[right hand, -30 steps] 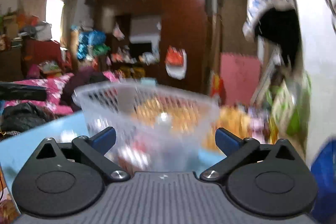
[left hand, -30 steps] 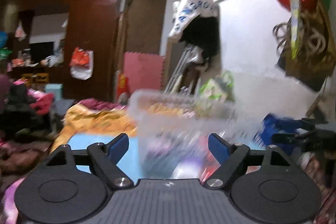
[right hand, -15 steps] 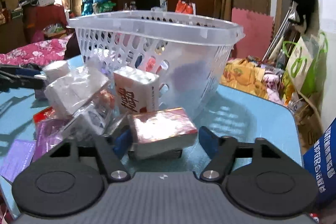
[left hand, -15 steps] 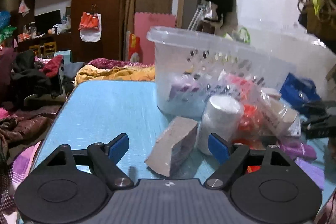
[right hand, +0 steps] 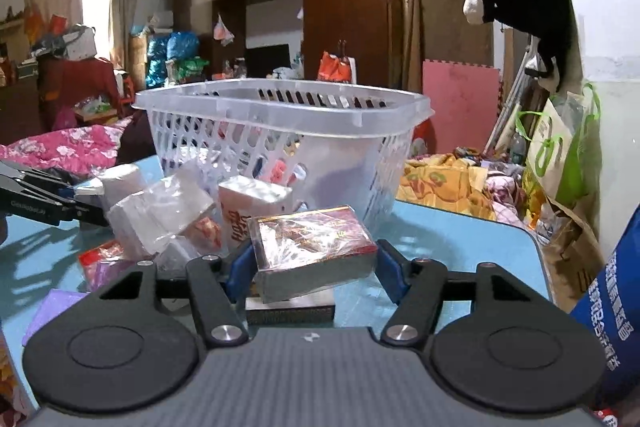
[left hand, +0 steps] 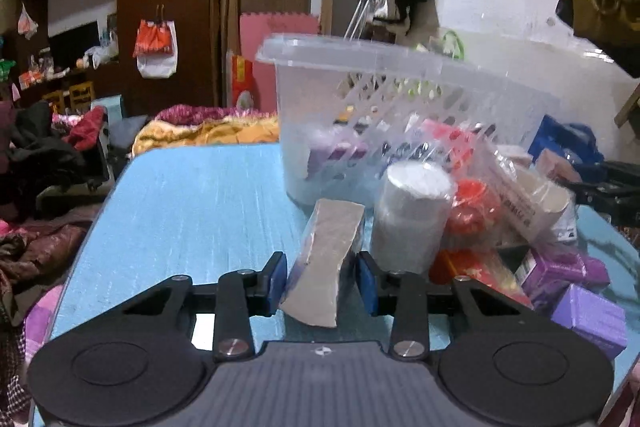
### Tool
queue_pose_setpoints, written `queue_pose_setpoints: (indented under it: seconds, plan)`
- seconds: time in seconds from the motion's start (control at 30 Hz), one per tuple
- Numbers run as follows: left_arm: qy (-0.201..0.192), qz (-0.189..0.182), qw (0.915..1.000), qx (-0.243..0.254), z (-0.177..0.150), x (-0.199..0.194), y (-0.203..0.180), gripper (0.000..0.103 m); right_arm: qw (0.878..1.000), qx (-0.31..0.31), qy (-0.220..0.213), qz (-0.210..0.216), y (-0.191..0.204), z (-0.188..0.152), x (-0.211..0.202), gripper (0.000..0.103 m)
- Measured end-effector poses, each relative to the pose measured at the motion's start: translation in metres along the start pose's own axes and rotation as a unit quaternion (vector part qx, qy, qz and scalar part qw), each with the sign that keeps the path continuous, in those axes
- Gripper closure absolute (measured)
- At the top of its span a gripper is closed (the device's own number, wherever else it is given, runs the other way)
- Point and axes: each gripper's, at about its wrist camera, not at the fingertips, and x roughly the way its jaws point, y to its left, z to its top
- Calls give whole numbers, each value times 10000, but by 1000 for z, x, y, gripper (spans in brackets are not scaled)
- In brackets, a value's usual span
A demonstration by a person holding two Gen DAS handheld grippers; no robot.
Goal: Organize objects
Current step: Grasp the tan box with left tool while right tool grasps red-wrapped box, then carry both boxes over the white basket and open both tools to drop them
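Note:
A clear plastic basket (left hand: 400,67) stands on the blue table (left hand: 192,203); it also shows in the right wrist view (right hand: 280,107). My left gripper (left hand: 322,281) is shut on a grey wrapped packet (left hand: 328,255), held tilted just above the table, in front of the basket. My right gripper (right hand: 312,263) is shut on a red and gold wrapped box (right hand: 312,243), held over a dark box (right hand: 290,309) on the table, in front of the basket.
A pile lies by the basket: a white roll (left hand: 412,215), red packets (left hand: 472,203), purple boxes (left hand: 588,311), a red-and-white carton (right hand: 252,203), clear-wrapped packs (right hand: 160,211). The left gripper shows at the left edge of the right wrist view (right hand: 40,203). A blue bag (right hand: 612,307) hangs right.
Both grippers came down from basket height to the table. The left closed on the grey packet. The right closed on the red and gold box and lifted it slightly.

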Motion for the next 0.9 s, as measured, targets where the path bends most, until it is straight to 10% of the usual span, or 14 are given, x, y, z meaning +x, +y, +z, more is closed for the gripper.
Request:
queue_pose_setpoints:
  seconds: [0.57, 0.9]
  plan:
    - [-1027, 92, 9939, -400, -4, -32, 0, 61, 9969, 278, -736, 28, -8, -6, -24, 37]
    - [-1293, -494, 9893, -468, 87, -59, -33, 61, 9948, 216, -991, 59, 11, 72, -49, 37]
